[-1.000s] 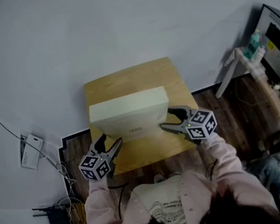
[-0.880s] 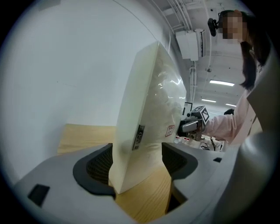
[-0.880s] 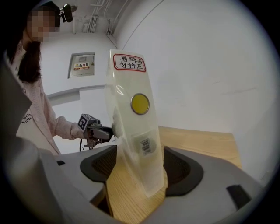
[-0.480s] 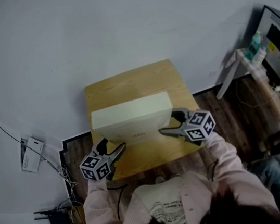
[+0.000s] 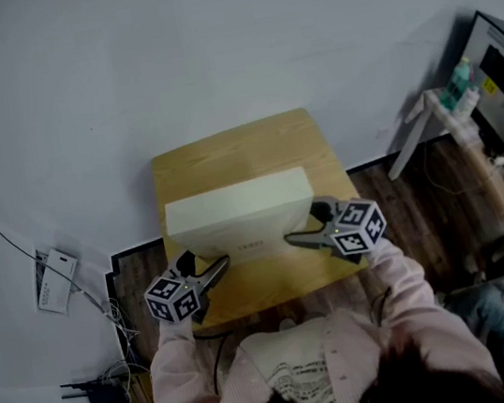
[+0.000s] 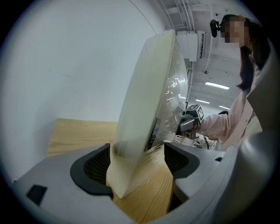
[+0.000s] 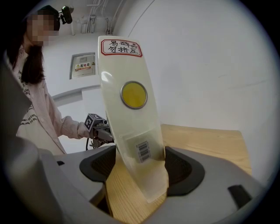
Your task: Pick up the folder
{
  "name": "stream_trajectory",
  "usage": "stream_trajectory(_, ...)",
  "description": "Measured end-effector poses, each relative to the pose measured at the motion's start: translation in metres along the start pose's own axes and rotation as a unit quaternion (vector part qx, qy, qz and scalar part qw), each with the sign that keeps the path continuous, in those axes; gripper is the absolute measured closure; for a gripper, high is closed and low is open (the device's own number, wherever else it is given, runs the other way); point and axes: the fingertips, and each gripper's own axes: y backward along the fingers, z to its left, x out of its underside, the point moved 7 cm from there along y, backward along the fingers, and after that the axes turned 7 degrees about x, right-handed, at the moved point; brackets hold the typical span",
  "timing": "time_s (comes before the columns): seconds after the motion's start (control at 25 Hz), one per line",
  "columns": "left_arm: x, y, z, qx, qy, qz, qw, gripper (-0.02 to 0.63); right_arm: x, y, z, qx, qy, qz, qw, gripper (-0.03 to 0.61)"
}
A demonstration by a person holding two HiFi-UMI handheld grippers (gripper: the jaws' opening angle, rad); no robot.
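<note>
Head view: a cream box-type folder [image 5: 239, 209] stands on edge across the middle of a small wooden table [image 5: 242, 140]. Its long side runs left to right in the frame, and there is small print low on the near face. At the folder's lower left corner sits the left gripper [image 5: 203, 262], and at its lower right corner the right gripper [image 5: 301, 223]. Both come in from the near edge of the table, with pink sleeves [image 5: 402, 281] behind them.

Left gripper view: the jaws are spread wide, having just been opening. The folder's bottom corner stands between them, close to the pad on the left of the frame. A clear strip of table top shows before the pad on the right. No squeeze on it.

Right gripper view: the jaws are likewise wide, just been opening. The folder's narrow end stands between them, nearer the pad on the right of the frame, with a gap on the left. Not clamped. This end carries a red-bordered label [image 7: 121, 47] at the top, a yellow round disc [image 7: 134, 95] at mid-height and a barcode sticker [image 7: 143, 151] low down.

Lower left of the head view: cables [image 5: 109, 318] and a dark box [image 5: 102, 392] on the floor.
</note>
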Motion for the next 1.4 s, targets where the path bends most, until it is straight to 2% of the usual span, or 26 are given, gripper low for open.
stream_trajectory(0.36, 0.0, -0.003, 0.0, 0.007, -0.015, 0.005, 0.9999, 0.247, 0.0, 0.001, 0.001, 0.005, 0.008, -0.007, 1.0, 0.224)
stream_trajectory(0.92, -0.003, -0.004, -0.002, -0.006, -0.014, 0.015, 0.9998, 0.258, 0.0, 0.002, 0.003, 0.022, 0.016, -0.016, 1.0, 0.23)
stream_trajectory(1.4, -0.013, 0.0, -0.014, -0.03, -0.009, -0.005, 0.9995, 0.268, -0.01, 0.011, 0.005, 0.024, 0.012, -0.048, 0.998, 0.232)
